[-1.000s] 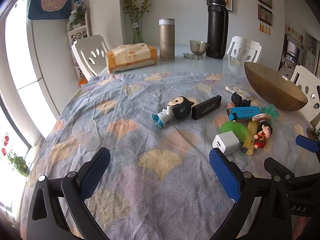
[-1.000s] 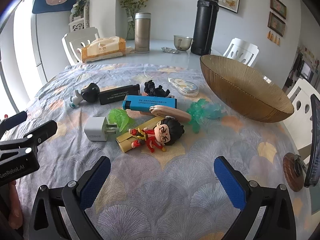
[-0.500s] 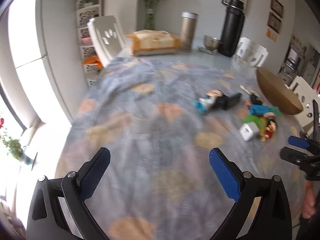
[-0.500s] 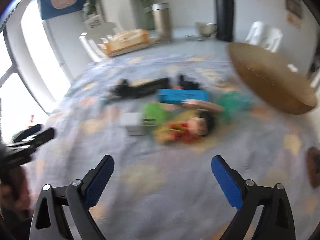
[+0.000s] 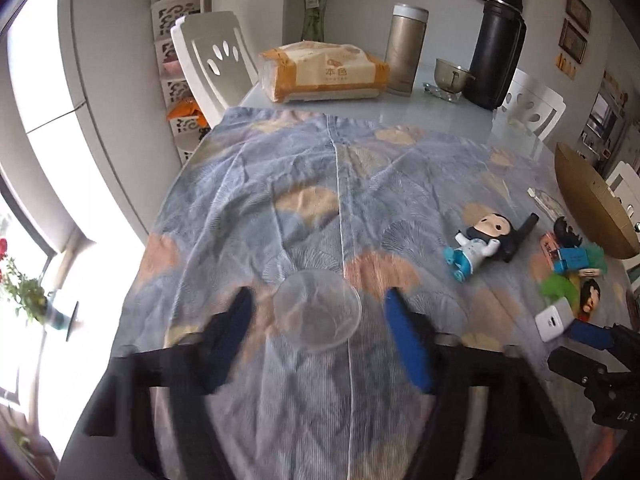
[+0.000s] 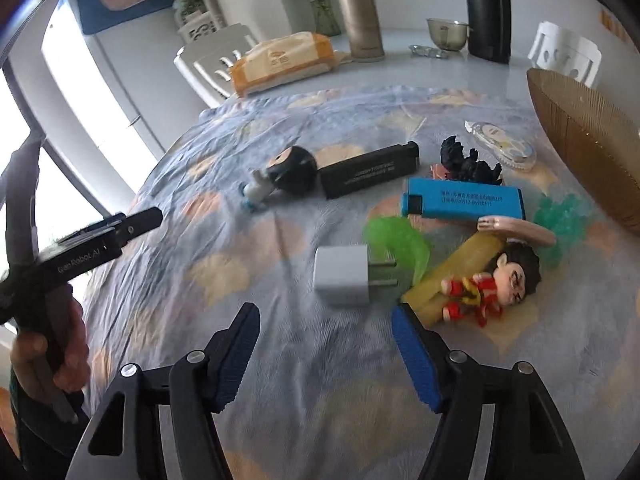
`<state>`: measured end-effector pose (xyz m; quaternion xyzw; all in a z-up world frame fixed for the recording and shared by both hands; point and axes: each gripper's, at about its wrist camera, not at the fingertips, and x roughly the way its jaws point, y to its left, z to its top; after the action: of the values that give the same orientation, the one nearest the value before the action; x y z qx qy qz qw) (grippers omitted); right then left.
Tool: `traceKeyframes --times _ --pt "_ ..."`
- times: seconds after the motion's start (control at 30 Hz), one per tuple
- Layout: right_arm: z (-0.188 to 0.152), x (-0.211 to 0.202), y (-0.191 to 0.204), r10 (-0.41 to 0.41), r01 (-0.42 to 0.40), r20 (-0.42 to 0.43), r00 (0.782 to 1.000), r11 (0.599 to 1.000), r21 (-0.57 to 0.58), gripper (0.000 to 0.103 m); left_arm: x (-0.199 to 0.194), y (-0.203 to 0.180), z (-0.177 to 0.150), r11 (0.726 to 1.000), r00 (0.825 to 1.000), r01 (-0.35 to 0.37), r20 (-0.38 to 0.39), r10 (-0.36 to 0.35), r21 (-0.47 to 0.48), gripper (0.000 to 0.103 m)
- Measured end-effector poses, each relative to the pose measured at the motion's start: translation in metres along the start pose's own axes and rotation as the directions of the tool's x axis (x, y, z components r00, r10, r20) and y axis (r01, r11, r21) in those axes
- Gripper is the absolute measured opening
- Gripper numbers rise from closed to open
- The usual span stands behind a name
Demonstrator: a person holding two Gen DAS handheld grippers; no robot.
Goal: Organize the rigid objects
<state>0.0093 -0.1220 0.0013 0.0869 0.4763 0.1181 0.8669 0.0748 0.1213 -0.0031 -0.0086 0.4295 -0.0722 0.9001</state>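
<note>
In the lower middle of my left view, the clear cup (image 5: 317, 312) stands between my left gripper's (image 5: 316, 312) closing, not yet touching pads. In my right view, the white charger (image 6: 341, 276) lies just above my empty, closing right gripper (image 6: 324, 320), prongs pointing right.

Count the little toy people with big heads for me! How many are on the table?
2. The black-haired figure in white and blue lies beside the black box. The red-clothed figure lies on the yellow block. The pile may hide more.
</note>
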Motion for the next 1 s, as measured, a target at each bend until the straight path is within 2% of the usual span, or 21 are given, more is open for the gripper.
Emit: traceKeyframes --times 0.07,0.1,0.17,0.23,0.3,0.5,0.7,0.87,1.0 --pt "0.004 0.006 -0.001 0.006 -0.006 -0.008 1.000 1.000 0.015 0.068 0.004 0.000 -0.002 1.000 1.000 0.015 0.002 -0.015 -0.001 0.048" --pt "0.005 0.009 0.001 -0.005 0.005 -0.002 1.000 1.000 0.013 0.068 0.005 0.000 -0.004 1.000 1.000 0.022 0.009 -0.022 -0.004 0.038" --pt "0.005 0.011 0.005 -0.047 0.047 0.030 0.998 0.999 -0.007 0.062 0.005 0.001 -0.005 1.000 1.000 0.018 0.016 -0.018 -0.009 0.036" --pt "0.002 0.012 0.008 -0.104 0.106 0.055 0.993 0.994 -0.027 0.039 0.001 0.001 -0.005 1.000 0.999 0.023 0.048 -0.022 -0.012 0.036" --pt "0.001 0.011 0.006 -0.114 0.116 0.070 0.991 0.993 -0.027 0.033 -0.004 -0.001 -0.006 1.000 0.997 0.019 0.079 -0.020 0.001 0.036" --pt "-0.001 0.005 0.006 -0.073 0.077 0.096 0.993 0.996 -0.040 0.033 -0.010 -0.017 -0.009 0.996 0.992 -0.038 0.126 0.028 0.076 0.036" --pt "-0.006 -0.011 0.010 -0.023 0.033 0.161 0.987 0.998 -0.059 0.032 -0.014 -0.023 -0.010 0.993 0.989 -0.069 0.139 0.055 0.095 0.036" --pt "-0.020 -0.034 0.002 0.026 -0.019 0.185 0.982 0.999 -0.041 0.031 -0.035 -0.048 -0.012 0.991 0.987 -0.041 0.158 0.021 0.129 0.036" --pt "-0.032 -0.056 -0.006 0.020 -0.007 0.177 0.984 0.997 -0.077 0.031 -0.050 -0.070 -0.016 0.988 0.984 -0.017 0.177 -0.011 0.155 0.036"
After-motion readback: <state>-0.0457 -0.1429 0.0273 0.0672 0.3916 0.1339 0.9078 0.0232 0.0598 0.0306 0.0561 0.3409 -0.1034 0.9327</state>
